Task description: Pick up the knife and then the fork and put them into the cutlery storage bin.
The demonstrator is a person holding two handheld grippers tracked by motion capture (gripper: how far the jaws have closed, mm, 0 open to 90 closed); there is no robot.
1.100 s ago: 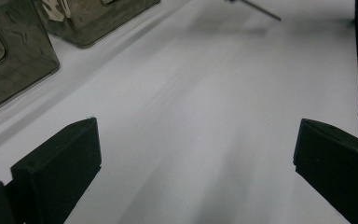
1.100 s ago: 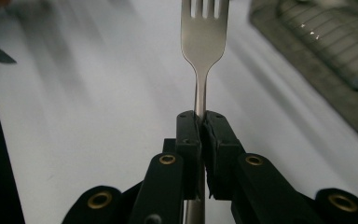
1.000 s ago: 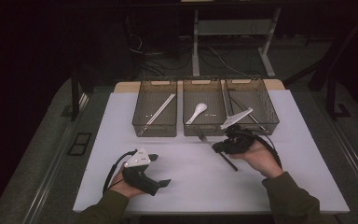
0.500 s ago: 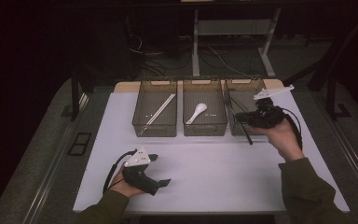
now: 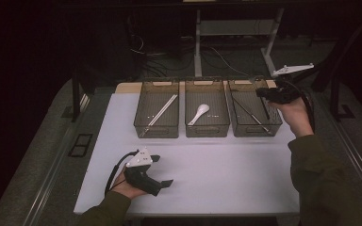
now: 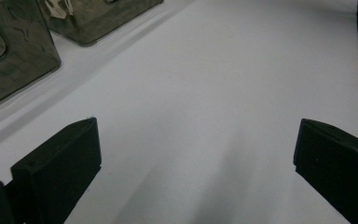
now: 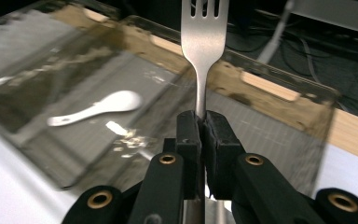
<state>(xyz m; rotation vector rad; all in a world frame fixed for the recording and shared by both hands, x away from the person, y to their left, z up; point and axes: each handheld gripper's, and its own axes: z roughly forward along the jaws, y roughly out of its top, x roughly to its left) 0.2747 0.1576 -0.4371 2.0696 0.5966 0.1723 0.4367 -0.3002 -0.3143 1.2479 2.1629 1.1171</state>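
My right gripper [image 5: 263, 93] hovers above the far right corner of the right tray [image 5: 257, 133], shut on the neck of a metal fork [image 7: 202, 42]. In the right gripper view the fork's tines point away past the pinched jaws [image 7: 200, 122]. Below them lie the brown see-through trays and a white spoon [image 7: 98, 108]. A thin dark utensil [image 5: 250, 113] rests in the right tray. My left gripper [image 5: 162, 170] sits on the white table near its front edge. Its jaws [image 6: 200, 154] are wide open over bare surface.
Three brown trays stand in a row at the table's far side. The left tray [image 5: 156, 131] holds chopsticks [image 5: 162, 109]; the middle tray [image 5: 207, 131] holds the white spoon [image 5: 199, 113]. Beyond the table's wooden back edge are cables and desk legs.
My right hand has carried the fork from in front of the right tray, up and away to the right, above that tray's far corner. My left hand has stayed put.
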